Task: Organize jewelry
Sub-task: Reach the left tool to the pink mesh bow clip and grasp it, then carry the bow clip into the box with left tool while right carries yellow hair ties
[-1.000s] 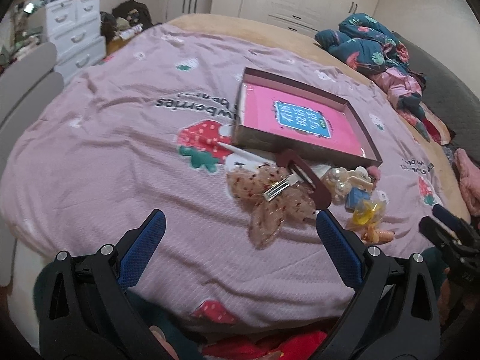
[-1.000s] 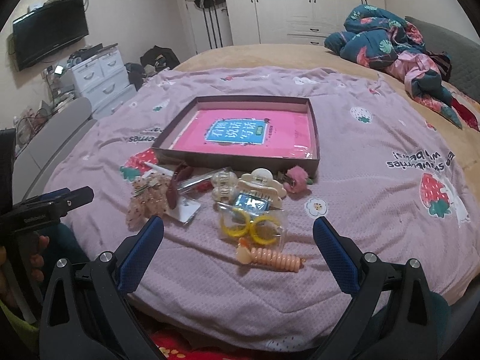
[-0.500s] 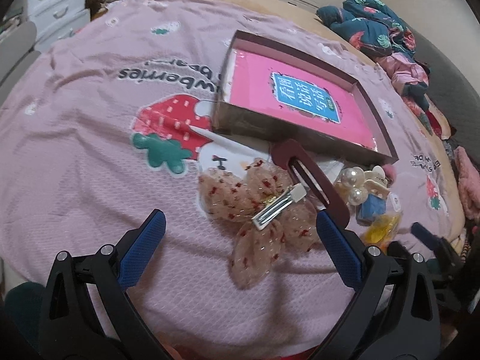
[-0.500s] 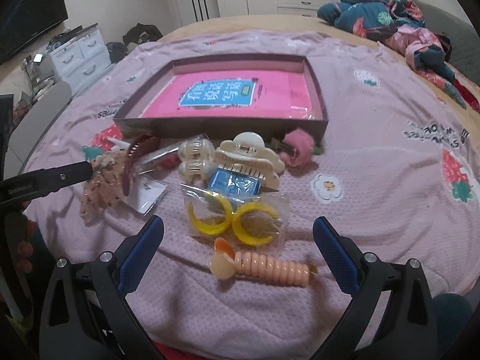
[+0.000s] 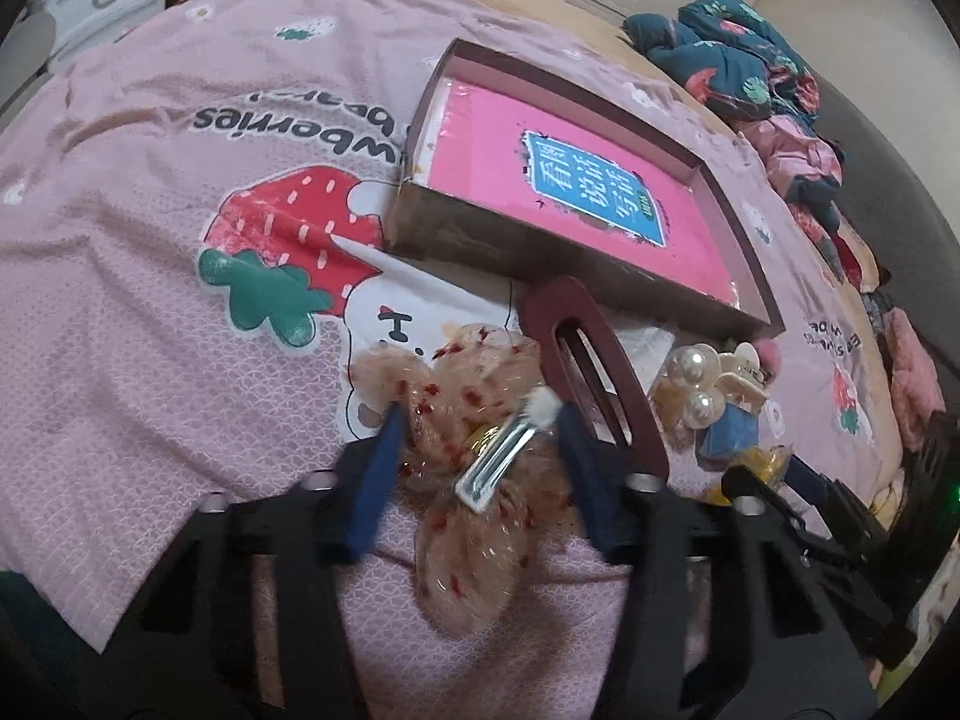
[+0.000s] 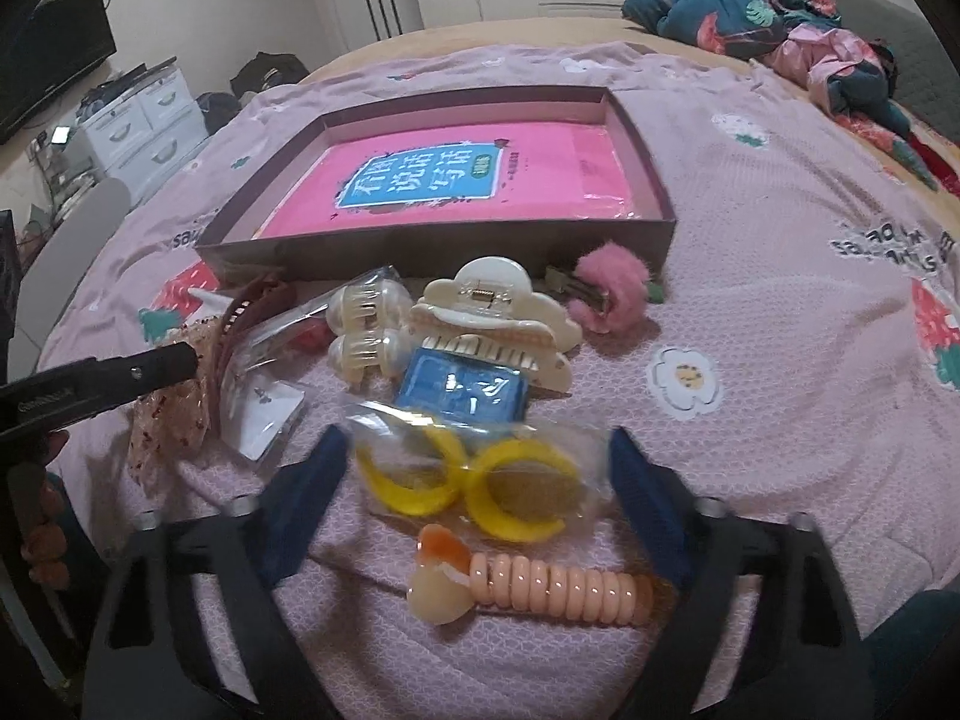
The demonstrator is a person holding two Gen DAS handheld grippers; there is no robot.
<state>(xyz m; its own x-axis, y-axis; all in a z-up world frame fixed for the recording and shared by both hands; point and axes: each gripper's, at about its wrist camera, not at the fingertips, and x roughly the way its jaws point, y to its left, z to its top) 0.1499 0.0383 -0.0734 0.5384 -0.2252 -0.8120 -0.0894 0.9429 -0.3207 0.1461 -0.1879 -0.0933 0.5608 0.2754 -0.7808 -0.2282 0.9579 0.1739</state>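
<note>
A brown shallow box (image 5: 564, 252) (image 6: 432, 246) with a pink book inside lies on the pink bedspread. Hair pieces lie in front of it. My left gripper (image 5: 480, 420) is open, its fingers either side of a beige mesh bow clip (image 5: 474, 450), beside a maroon oval clip (image 5: 594, 372). My right gripper (image 6: 474, 444) is open, its fingers either side of a bag of yellow hoops (image 6: 480, 480), just behind a peach coil hair tie (image 6: 540, 591). A cream claw clip (image 6: 492, 324), a blue packet (image 6: 462, 390) and a pink pompom clip (image 6: 606, 294) lie beyond.
A pearl claw clip (image 6: 366, 324) and a small clear bag (image 6: 264, 414) lie left of the blue packet. Crumpled clothes (image 6: 780, 18) lie at the bed's far right. White drawers (image 6: 150, 120) stand off the bed's left side.
Both grippers moved forward and down toward the bed. The left one's fingers now flank the mesh bow clip and have narrowed; the right one's fingers now flank the yellow hoops.
</note>
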